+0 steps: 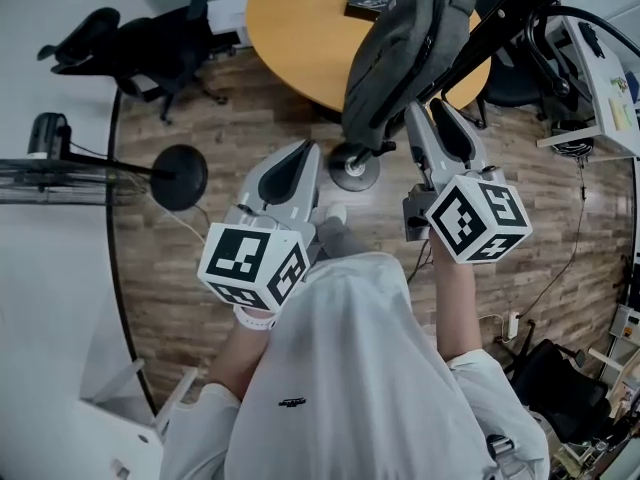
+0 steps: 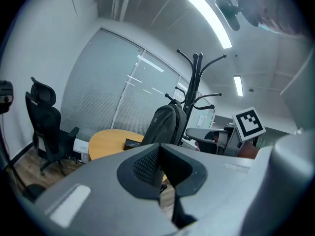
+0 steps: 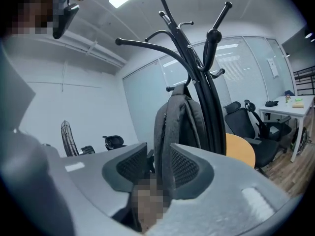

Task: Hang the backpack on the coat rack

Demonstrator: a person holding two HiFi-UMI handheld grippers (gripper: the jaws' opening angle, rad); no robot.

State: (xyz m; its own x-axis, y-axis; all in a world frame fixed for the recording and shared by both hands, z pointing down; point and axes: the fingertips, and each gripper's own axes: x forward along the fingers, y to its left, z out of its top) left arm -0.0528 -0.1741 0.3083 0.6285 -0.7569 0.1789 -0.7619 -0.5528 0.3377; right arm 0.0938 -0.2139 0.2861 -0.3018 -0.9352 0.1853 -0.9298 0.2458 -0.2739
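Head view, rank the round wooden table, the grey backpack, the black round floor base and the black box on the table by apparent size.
1. round wooden table, partly cut off by the frame
2. grey backpack, nearer the camera, so it looks larger than it is
3. black round floor base
4. black box

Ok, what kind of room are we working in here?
Probably an office meeting room: a round wooden table, a black office chair, and a coat rack with a grey backpack hanging on it.
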